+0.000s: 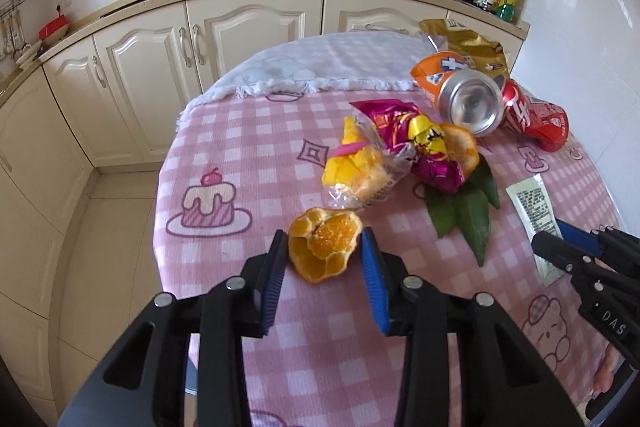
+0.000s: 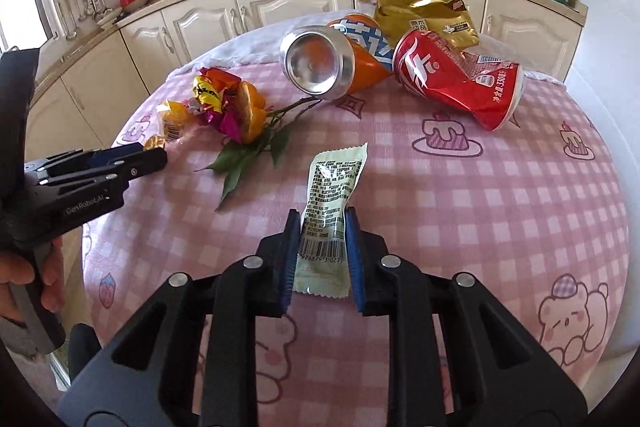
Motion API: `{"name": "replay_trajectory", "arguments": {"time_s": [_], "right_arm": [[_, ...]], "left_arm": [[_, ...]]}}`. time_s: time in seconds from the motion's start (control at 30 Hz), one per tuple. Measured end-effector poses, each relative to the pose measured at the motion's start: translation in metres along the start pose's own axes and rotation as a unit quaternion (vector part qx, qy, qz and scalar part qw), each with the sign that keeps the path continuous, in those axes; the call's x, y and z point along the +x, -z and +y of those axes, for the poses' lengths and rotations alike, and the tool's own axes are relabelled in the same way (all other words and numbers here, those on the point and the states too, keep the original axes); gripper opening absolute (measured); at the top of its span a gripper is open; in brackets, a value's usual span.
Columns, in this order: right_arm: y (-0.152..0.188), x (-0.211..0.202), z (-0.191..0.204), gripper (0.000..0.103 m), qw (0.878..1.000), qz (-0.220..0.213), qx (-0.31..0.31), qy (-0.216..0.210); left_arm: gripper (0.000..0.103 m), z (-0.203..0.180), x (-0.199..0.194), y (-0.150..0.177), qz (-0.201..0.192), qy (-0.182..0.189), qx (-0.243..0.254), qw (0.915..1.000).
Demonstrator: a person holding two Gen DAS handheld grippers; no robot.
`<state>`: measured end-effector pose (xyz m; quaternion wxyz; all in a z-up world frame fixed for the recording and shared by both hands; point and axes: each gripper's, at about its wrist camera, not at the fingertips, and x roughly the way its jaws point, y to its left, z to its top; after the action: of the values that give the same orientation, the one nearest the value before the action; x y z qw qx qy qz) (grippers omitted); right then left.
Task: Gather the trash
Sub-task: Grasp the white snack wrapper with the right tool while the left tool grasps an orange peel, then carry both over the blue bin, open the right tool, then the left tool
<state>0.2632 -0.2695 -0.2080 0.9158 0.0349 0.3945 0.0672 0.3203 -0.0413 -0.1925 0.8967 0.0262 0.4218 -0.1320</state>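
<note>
Trash lies scattered on the pink checked tablecloth (image 2: 480, 211): the left gripper (image 1: 325, 251) has its blue pads pressed on either side of an orange peel (image 1: 322, 249), and the right gripper (image 2: 323, 227) pinches a pale green wrapper (image 2: 334, 187) by its long edges. Beyond them lie green leaves (image 1: 464, 215), crumpled candy wrappers (image 1: 400, 139), an orange can (image 2: 324, 61), a crushed red can (image 2: 452, 79) and a gold bag (image 2: 420, 13).

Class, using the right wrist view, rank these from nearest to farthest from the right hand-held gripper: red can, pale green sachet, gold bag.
1. Pale green sachet, between the right hand-held gripper's pads.
2. Red can, crushed, ahead and right.
3. Gold bag, behind the can at the table's far edge.
</note>
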Motion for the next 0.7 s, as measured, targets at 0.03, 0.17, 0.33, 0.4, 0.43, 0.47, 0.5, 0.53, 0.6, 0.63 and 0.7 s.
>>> {"name": "replay_trajectory", "arguments": {"time_s": [0.03, 0.17, 0.33, 0.4, 0.43, 0.47, 0.5, 0.53, 0.6, 0.63, 0.7], "right_arm": [[0.0, -0.003, 0.001, 0.022, 1.0, -0.004, 0.001, -0.003], [-0.001, -0.017, 0.009, 0.022, 1.0, -0.018, -0.002, -0.009], [-0.005, -0.034, 0.027, 0.022, 0.999, -0.035, -0.012, -0.022], [-0.006, -0.039, 0.041, 0.022, 0.999, -0.037, -0.022, -0.03], [-0.006, -0.04, 0.046, 0.022, 0.998, -0.038, -0.025, -0.034], [-0.006, -0.042, 0.055, 0.022, 0.998, -0.039, -0.031, -0.04], [-0.006, -0.043, 0.067, 0.022, 0.997, -0.039, -0.039, -0.049], [-0.005, -0.044, 0.078, 0.022, 0.996, -0.041, -0.046, -0.058], [-0.004, -0.042, 0.1, 0.022, 0.995, -0.039, -0.06, -0.075], [-0.003, -0.041, 0.111, 0.022, 0.993, -0.039, -0.066, -0.085], [-0.001, -0.034, 0.144, 0.022, 0.99, -0.033, -0.086, -0.11]], "left_arm": [[0.035, 0.001, -0.003, 0.003, -0.001, 0.007, -0.006, 1.0], [0.034, 0.003, -0.018, 0.014, -0.006, 0.028, -0.016, 0.9995], [0.034, 0.009, -0.044, 0.027, -0.02, 0.057, -0.028, 0.9978], [0.034, 0.013, -0.055, 0.032, -0.029, 0.061, -0.033, 0.9972], [0.034, 0.018, -0.063, 0.036, -0.035, 0.061, -0.038, 0.9968], [0.034, 0.022, -0.068, 0.039, -0.039, 0.061, -0.041, 0.9966], [0.034, 0.029, -0.076, 0.043, -0.044, 0.06, -0.047, 0.9962], [0.034, 0.034, -0.08, 0.046, -0.047, 0.058, -0.05, 0.9959], [0.034, 0.05, -0.089, 0.054, -0.053, 0.051, -0.061, 0.9954], [0.034, 0.062, -0.094, 0.06, -0.056, 0.046, -0.07, 0.995], [0.034, 0.085, -0.102, 0.071, -0.058, 0.034, -0.089, 0.9938]]}}
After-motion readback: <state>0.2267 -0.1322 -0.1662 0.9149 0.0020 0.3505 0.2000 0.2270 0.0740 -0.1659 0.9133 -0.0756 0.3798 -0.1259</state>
